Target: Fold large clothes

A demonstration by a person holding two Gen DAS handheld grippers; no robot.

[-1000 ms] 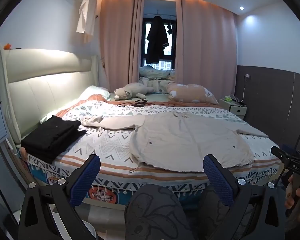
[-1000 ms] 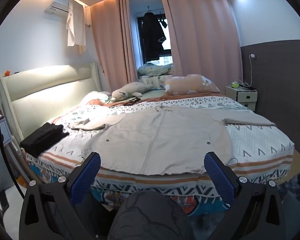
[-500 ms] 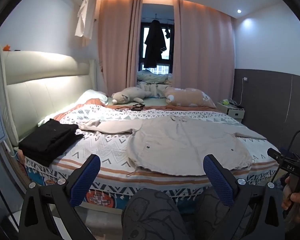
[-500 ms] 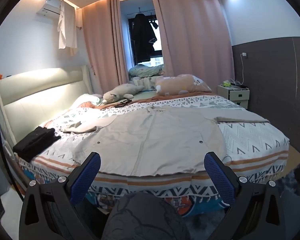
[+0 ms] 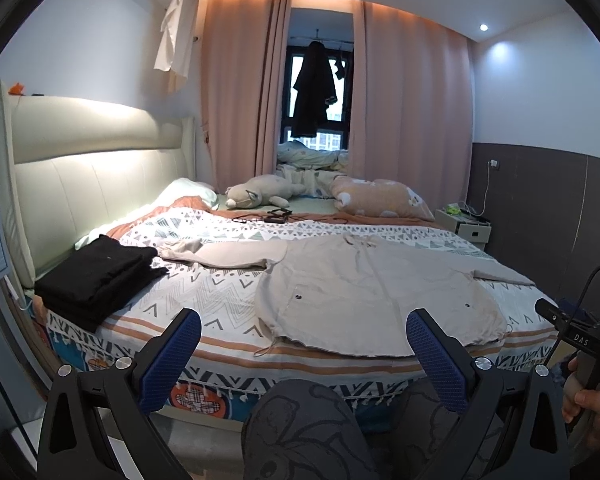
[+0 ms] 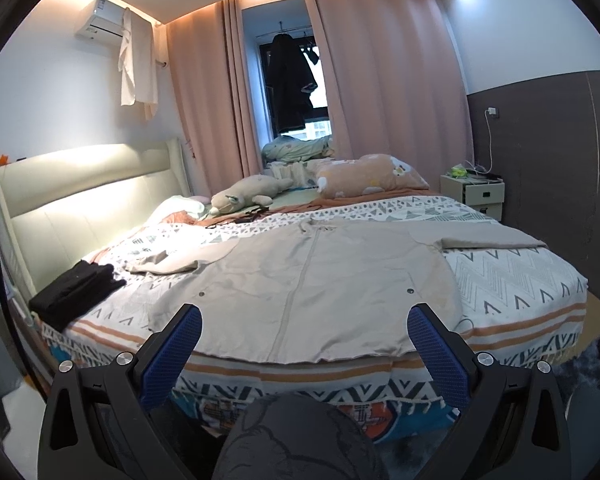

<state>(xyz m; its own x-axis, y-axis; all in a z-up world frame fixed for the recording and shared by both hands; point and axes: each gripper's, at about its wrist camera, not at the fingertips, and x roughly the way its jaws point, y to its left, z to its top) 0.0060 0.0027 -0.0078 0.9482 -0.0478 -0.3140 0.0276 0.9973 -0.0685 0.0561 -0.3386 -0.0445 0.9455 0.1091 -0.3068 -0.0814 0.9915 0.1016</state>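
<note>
A large beige jacket lies spread flat on the patterned bed, hem toward me, both sleeves stretched out sideways; it also shows in the right wrist view. My left gripper is open and empty, held back from the bed's near edge, left of the jacket's hem. My right gripper is open and empty, in front of the hem's middle. The right gripper's body and the hand holding it show at the right edge of the left wrist view.
A stack of folded black clothes sits on the bed's near left corner. Plush toys, pillows and cables lie at the far side. A padded headboard is on the left, a nightstand on the right. My knee is below the grippers.
Both views have drifted a little backward and tilted, so the bed sits slightly differently in frame. The jacket has not moved and both grippers stay open.
</note>
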